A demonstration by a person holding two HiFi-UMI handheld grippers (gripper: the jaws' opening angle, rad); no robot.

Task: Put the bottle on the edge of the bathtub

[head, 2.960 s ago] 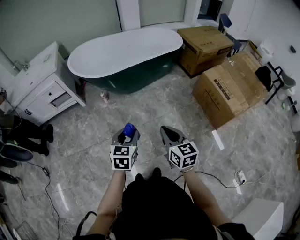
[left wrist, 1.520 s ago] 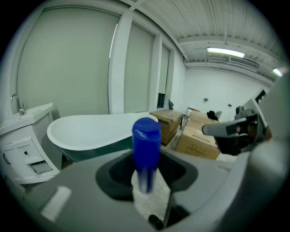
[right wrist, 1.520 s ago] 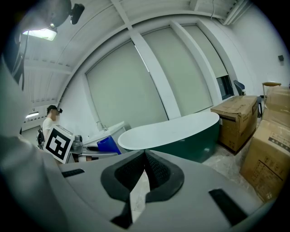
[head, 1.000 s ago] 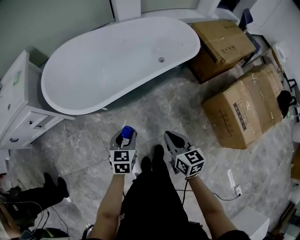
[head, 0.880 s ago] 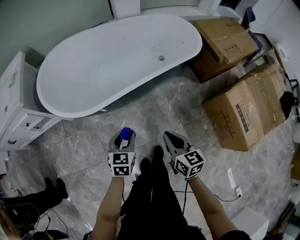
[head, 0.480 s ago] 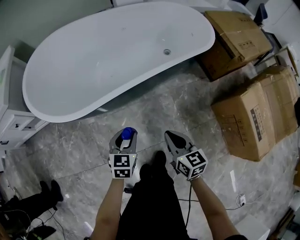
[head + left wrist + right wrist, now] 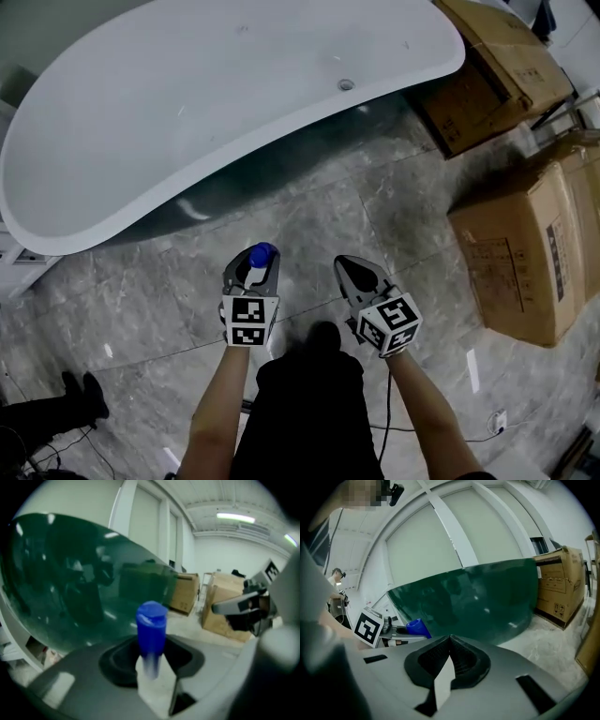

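We hold the bottle clamped upright between the jaws of the left gripper. Its blue cap pokes up past the jaw tips, on our side of the bathtub and well short of its white rim, over the grey marble floor. The right gripper hangs just beside the left one, equally short of the bathtub, its jaws pressed together on nothing. Cardboard boxes stand near the bathtub's drain end, and the tub's dark green outer wall fills the space behind the bottle in the left gripper view.
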